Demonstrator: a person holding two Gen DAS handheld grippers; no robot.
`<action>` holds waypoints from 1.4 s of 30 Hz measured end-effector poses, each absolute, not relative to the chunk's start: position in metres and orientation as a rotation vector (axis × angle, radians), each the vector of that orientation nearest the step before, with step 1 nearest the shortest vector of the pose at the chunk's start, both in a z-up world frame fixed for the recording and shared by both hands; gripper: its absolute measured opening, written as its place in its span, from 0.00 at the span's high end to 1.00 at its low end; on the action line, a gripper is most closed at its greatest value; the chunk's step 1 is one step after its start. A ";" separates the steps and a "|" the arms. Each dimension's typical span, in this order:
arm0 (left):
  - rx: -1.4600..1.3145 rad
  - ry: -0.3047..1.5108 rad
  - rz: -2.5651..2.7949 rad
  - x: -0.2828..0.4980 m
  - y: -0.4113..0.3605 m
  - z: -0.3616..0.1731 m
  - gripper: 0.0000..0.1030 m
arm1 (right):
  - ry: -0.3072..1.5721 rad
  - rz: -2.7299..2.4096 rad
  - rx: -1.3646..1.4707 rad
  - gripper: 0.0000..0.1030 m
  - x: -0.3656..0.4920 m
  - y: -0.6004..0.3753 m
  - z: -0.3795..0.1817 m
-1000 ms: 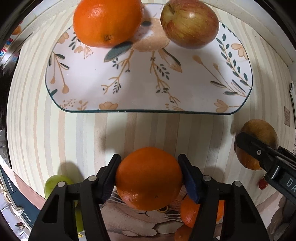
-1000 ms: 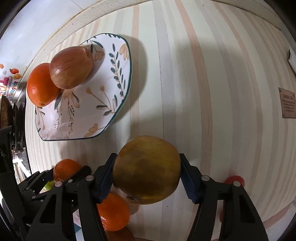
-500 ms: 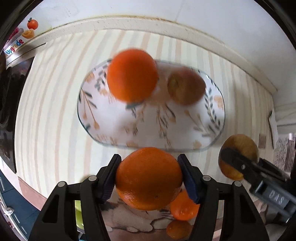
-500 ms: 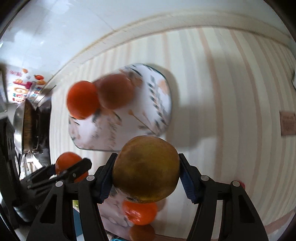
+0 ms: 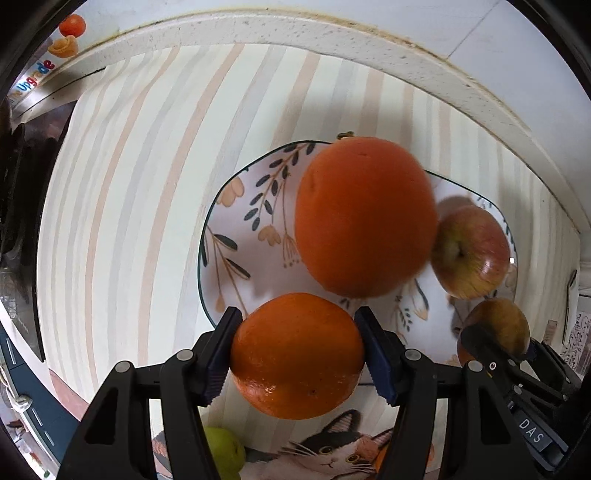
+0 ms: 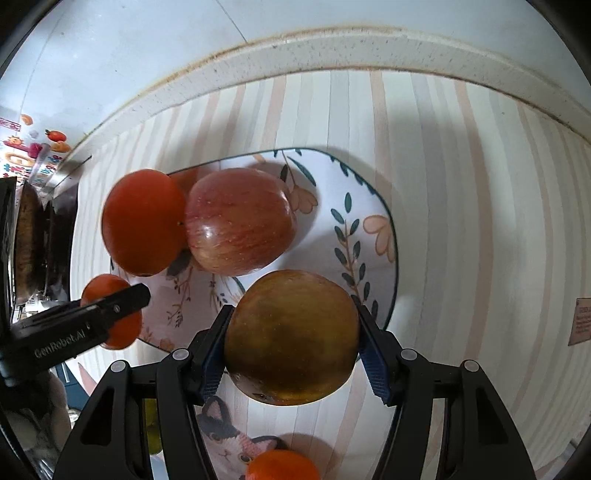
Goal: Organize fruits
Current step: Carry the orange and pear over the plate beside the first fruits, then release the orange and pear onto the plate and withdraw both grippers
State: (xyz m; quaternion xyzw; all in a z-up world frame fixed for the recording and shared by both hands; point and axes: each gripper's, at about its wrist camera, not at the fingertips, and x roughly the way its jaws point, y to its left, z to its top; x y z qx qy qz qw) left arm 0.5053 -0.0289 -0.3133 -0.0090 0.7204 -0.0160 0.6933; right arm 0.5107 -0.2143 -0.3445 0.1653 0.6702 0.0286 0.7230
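My left gripper (image 5: 297,352) is shut on an orange (image 5: 297,356), held over the near edge of a floral plate (image 5: 251,229). On that plate lie a large orange (image 5: 364,216) and a red apple (image 5: 471,253). My right gripper (image 6: 291,341) is shut on a brownish-yellow apple (image 6: 291,338), above the plate's near right rim (image 6: 384,229). The right wrist view shows the plate's orange (image 6: 144,221) and red apple (image 6: 240,221) touching. Each gripper appears in the other's view: the left gripper (image 6: 110,312) at left, the right gripper (image 5: 495,332) at right.
The counter carries a striped cloth (image 5: 129,184) and ends at a pale raised ledge (image 5: 295,29) against the wall. Below the grippers lies a cat-print mat (image 5: 332,450) with a green fruit (image 5: 223,450) and another orange (image 6: 282,465). A dark stove (image 5: 22,184) stands at left.
Both grippers have carried their fruit towards the plate and a little upward. They now hang over its near rim, closer to each other.
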 end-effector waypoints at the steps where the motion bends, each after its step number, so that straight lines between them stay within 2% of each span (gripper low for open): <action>1: -0.016 1.614 -0.033 0.507 -0.028 -0.316 0.41 | 1.482 0.064 0.359 0.36 0.509 -0.215 -0.347; 11: -0.022 1.653 -0.019 0.517 -0.029 -0.338 0.39 | 1.512 0.059 0.346 0.33 0.516 -0.206 -0.355; 14: -0.031 1.661 -0.021 0.530 -0.033 -0.341 0.28 | 1.511 0.057 0.347 0.31 0.517 -0.208 -0.352; 16: -0.038 1.648 -0.025 0.533 -0.027 -0.335 0.22 | 1.507 0.060 0.359 0.20 0.517 -0.209 -0.347; 18: -0.052 1.639 -0.032 0.531 -0.023 -0.330 0.20 | 1.501 0.063 0.355 0.15 0.515 -0.212 -0.339; 20: -0.060 1.633 -0.032 0.527 -0.021 -0.324 0.13 | 1.499 0.061 0.353 0.10 0.514 -0.214 -0.334; 30: -0.050 1.544 -0.027 0.490 -0.009 -0.280 0.13 | 1.429 0.054 0.289 0.09 0.482 -0.221 -0.290; 42: 0.030 1.330 -0.043 0.438 -0.018 -0.204 0.13 | 1.307 0.052 0.238 0.09 0.431 -0.208 -0.231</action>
